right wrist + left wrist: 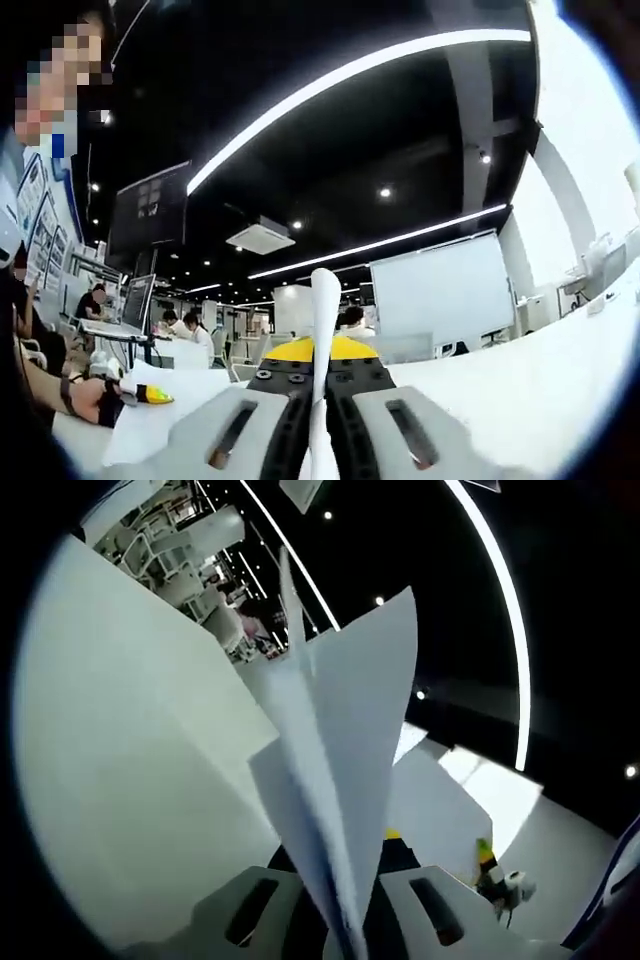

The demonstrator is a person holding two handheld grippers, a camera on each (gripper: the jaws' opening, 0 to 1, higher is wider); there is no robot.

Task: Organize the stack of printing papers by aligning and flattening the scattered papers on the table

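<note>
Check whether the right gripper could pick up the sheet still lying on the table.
Probably not yet: the right gripper is shut on the paper stack, raised above the loose sheet on the table.

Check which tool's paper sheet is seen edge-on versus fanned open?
Right tool: its sheet shows as a thin upright edge. Left tool grips a creased sheet spreading wide.

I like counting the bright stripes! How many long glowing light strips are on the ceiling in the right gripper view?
2. One long light strip curves across the top of the dark ceiling. A second strip runs lower, just above the whiteboard. More may be hidden farther back.
</note>
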